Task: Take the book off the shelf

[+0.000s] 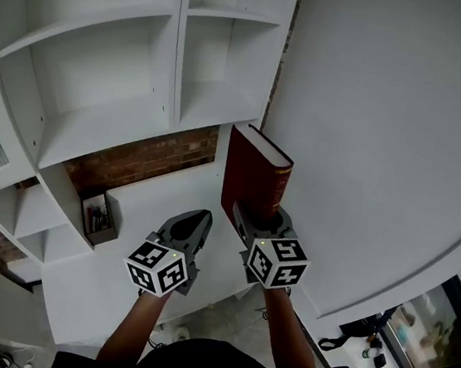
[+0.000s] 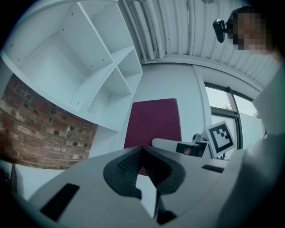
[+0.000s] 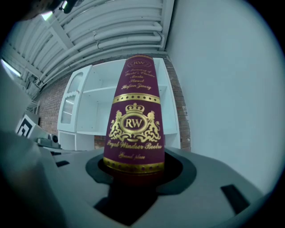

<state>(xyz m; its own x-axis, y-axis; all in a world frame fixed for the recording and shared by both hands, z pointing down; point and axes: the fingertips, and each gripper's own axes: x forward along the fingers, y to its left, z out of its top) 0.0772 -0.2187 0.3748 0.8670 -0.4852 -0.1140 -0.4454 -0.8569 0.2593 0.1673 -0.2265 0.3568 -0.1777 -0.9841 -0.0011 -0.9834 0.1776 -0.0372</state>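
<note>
1. Closest to my head camera are the two grippers. The right gripper (image 1: 257, 217) is clenched on the bottom end of the book (image 1: 253, 173).
2. My right gripper view confirms the grip. The jaws stand wide around the foot of the maroon, gold-stamped spine, and the book rises upright out of them, spine towards that camera.
3. The left gripper (image 1: 199, 216) is just beside it on the left. Its jaws are closed together with nothing between them, and it is apart from the book.
4. The book is clear of the shelf (image 1: 97, 113). It hangs in the open in front of the plain white wall, carried by the right gripper alone, and every compartment I can see is bare.
5. I judge the take-off itself as done, because the book no longer rests on any board.
6. What is left, as far as I can judge, is bringing it away and putting it down somewhere. No spot for that shows from here.
</note>
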